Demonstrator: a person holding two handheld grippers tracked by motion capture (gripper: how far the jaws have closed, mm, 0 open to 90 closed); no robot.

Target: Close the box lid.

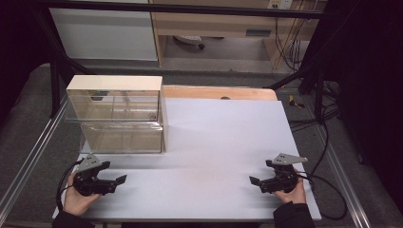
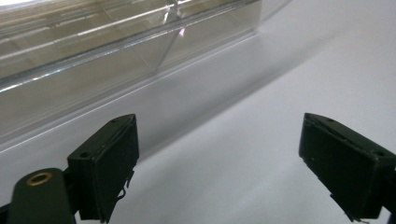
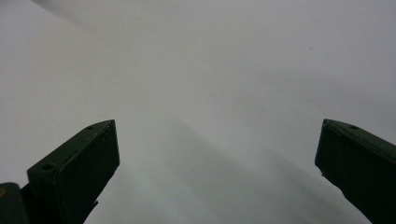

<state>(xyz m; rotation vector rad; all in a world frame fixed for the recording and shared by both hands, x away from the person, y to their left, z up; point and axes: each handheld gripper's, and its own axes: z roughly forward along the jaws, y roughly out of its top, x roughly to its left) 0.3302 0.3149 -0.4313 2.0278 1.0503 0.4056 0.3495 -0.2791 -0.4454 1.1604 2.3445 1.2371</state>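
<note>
The clear drawer box [image 1: 115, 124] sits just ahead of the left tool [image 1: 119, 181], closer than the right tool [image 1: 255, 181], both spread wide, gripping nothing on the counter [image 1: 214, 142].

the room around the table [image 1: 223, 142] is lying in deep shadow, while the white tabletop is catching soft, even light from above. the high view is looking grainy and slightly soft. glare is streaking along the clear drawer unit [image 2: 93, 51] in the left gripper view, where it is casting a faint shadow band onto the surface beside it. in the right gripper view the surface is fading to dull grey, with blurred diagonal shadows crossing it.
</note>
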